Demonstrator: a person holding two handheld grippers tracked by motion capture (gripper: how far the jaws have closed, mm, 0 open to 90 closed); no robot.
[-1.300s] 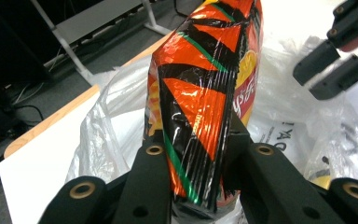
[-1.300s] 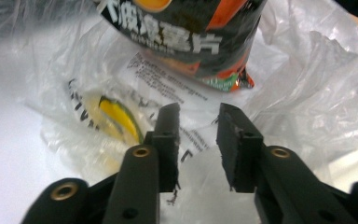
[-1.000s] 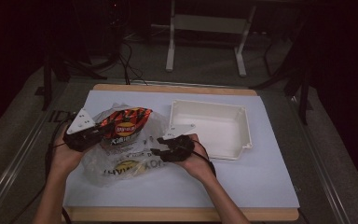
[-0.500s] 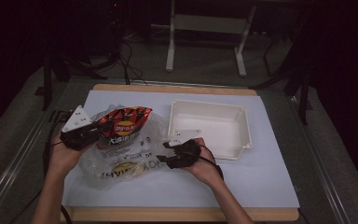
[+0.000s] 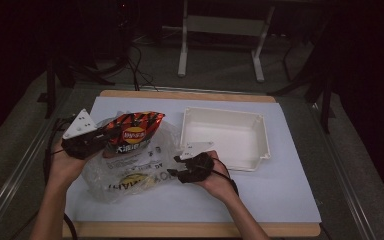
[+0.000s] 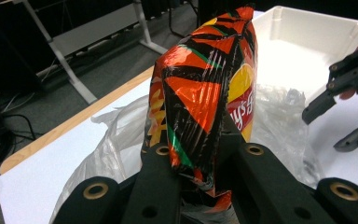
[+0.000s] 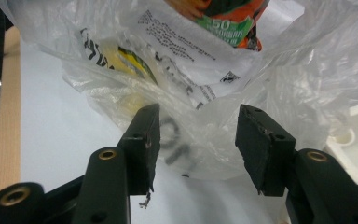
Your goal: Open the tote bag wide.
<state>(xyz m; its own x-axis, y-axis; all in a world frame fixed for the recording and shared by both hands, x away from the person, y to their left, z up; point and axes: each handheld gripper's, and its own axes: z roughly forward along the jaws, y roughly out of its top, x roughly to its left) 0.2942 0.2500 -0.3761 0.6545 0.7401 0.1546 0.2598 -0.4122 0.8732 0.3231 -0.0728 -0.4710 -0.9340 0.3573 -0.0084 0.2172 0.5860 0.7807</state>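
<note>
Left gripper point(image 5: 111, 135) is clamping the bottom edge of the chip bag point(image 5: 132, 132), holding it above the plastic bag point(image 5: 130, 172) on the worktop point(image 5: 280, 185). Right gripper point(image 7: 196, 135) is standing wide open at the plastic bag's edge, left of the white tray point(image 5: 225, 137).

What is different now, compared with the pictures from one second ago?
The right claw has drawn back a little from the plastic bag toward the white tray; its jaws stand open, having closed slightly. The left claw stays shut on the chip bag, held above the plastic bag. The tray has not moved.
</note>
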